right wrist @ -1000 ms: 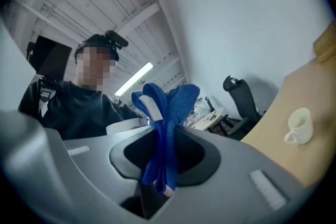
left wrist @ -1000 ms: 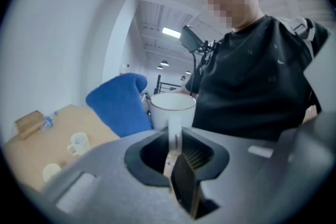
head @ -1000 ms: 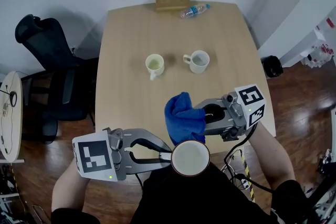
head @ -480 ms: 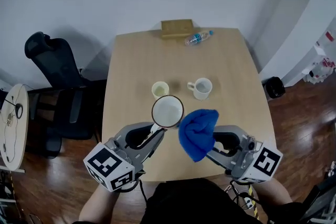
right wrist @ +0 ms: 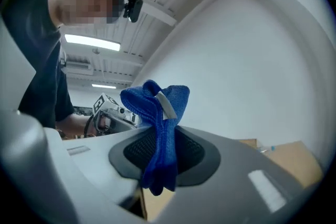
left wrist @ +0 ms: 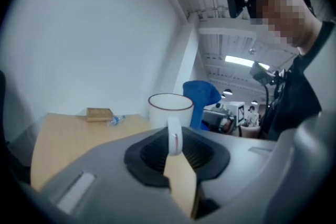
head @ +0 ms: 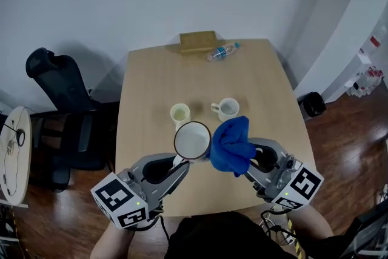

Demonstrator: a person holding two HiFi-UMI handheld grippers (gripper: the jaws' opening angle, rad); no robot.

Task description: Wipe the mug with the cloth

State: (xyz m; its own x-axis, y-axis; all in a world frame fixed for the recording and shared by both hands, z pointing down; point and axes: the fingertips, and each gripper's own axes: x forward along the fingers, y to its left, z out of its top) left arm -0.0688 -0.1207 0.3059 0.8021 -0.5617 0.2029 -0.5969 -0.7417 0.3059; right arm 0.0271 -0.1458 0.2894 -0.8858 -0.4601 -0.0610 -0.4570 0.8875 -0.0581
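One light wooden table (head: 254, 88) fills the middle of the head view; a black office chair (head: 60, 100) stands at its left edge, and a round side table (head: 13, 148) shows at the far left of the frame. Two hand-held grippers rise from the bottom of the frame above the table's near end. The left gripper (head: 180, 161) has its jaws clamped together on the handle of a white mug (head: 193, 141) with a dark rim, held upright in the air at lower centre. The right gripper (head: 250, 162) has its jaws pinched on a bunched blue cloth (head: 230, 145), which sits just beside the mug's right side; whether the two touch I cannot tell. A flat wooden box (head: 198, 41) lies at the table's far edge. Two small cups stand mid-table, a yellowish cup (head: 180, 113) and a white cup (head: 227, 108); a plastic water bottle (head: 222, 51) lies on its side near the box.
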